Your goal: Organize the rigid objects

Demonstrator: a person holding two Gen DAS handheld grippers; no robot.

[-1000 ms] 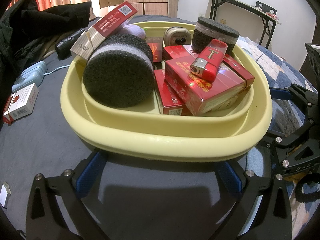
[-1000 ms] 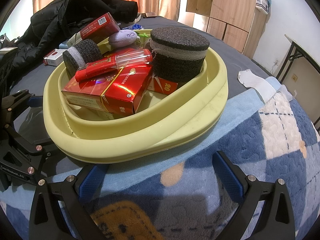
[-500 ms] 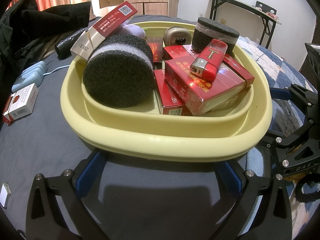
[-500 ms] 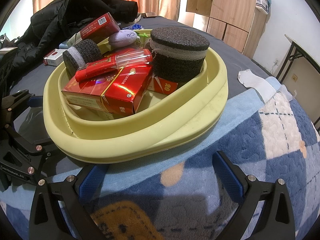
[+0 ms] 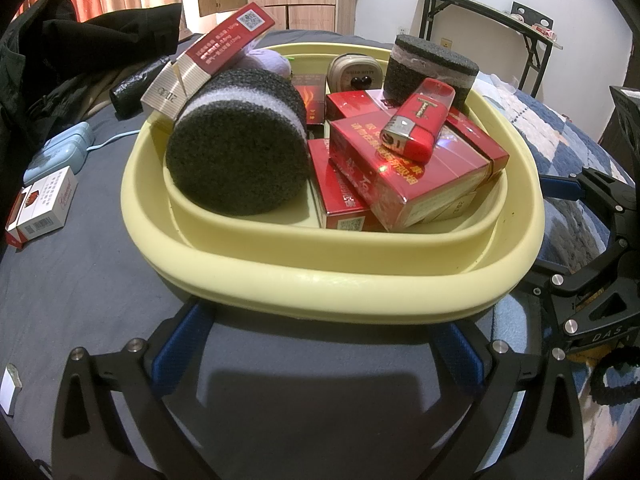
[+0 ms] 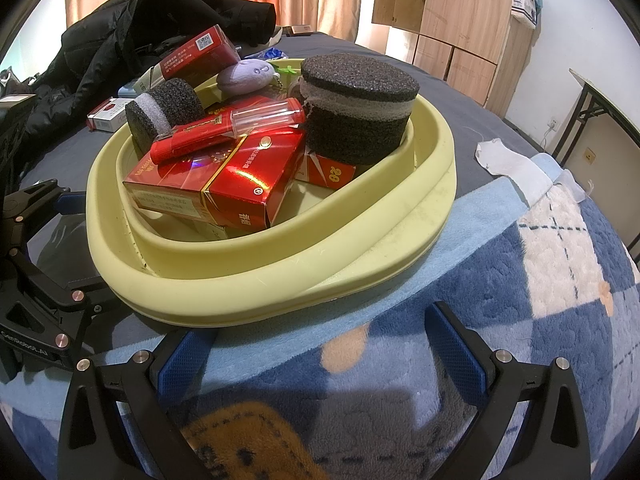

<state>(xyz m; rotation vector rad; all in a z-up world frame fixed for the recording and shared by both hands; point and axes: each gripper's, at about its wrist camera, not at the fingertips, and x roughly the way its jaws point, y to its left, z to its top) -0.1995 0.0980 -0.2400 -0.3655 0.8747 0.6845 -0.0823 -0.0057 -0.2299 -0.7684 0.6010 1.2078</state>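
The bed (image 5: pixel 80 280) lay under everything, its dark grey sheet on my left and a blue patterned blanket (image 6: pixel 520 320) on my right. On it sat the pale yellow basin (image 5: pixel 332 280), straddling the blanket's edge, and all of the sorted things were heaped inside it. My left tool (image 5: pixel 320 344) was released, its blue-padded fingers (image 5: pixel 180 344) spread wide just short of the basin's near rim and gripping nothing. My right tool (image 6: pixel 320 344) was likewise released, its fingers (image 6: pixel 456 344) apart over the blanket, close to the rim on its own side. Inside the basin, a black foam roll with a pale band (image 5: pixel 236 144) lay on its side at the left, and a second foam cylinder (image 6: pixel 356 112) stood upright at the far right. Red cigarette packs (image 5: pixel 404 172) were stacked between them, one pack (image 5: pixel 224 46) propped tilted on the lying roll. A red lighter (image 5: pixel 418 124) rested on top of the stack. A lilac plush charm (image 6: pixel 250 74) sat at the back. A white cigarette pack (image 5: pixel 40 208) lay on the sheet, well apart from the basin.
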